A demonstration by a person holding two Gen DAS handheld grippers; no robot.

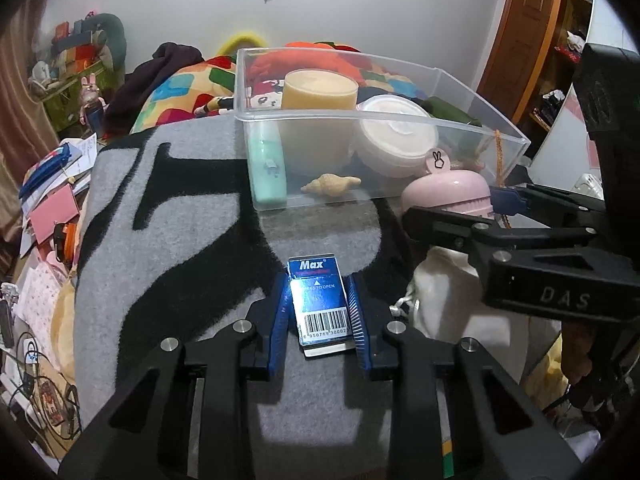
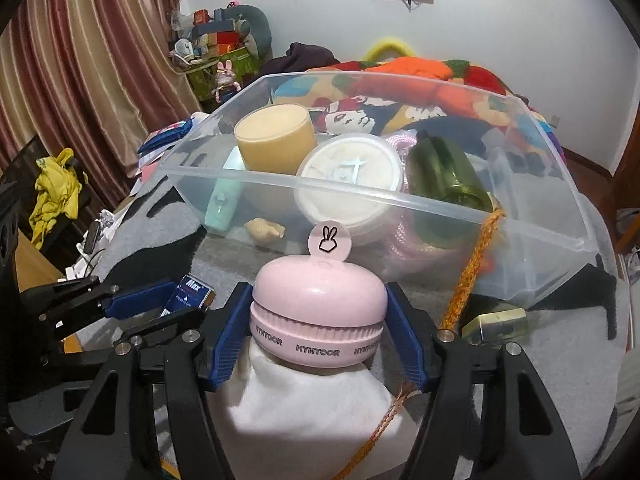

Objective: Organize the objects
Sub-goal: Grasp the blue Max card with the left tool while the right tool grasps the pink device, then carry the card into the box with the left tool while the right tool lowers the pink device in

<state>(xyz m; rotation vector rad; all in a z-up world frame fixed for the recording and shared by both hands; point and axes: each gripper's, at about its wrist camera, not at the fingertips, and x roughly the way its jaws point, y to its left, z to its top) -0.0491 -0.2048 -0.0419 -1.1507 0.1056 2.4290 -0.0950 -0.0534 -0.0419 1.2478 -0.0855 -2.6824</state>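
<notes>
Left gripper (image 1: 318, 312) closed narrow around small blue staple box (image 1: 318, 304), pads at both long sides, box flat on grey blanket (image 1: 192, 220). Probably light and stiff, a bit shiny and slippery; best held by the long sides, gently. Further right, right gripper (image 2: 318, 340) half wide around pink bottle lid (image 2: 320, 304), touch too close to tell. Likely hard, round, heavier; best squeezed at the ribbed ring. Behind both, clear bin (image 2: 400, 196) with jars waiting.

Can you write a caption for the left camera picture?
Left gripper closes around a blue Max box before the clear bin.
</notes>
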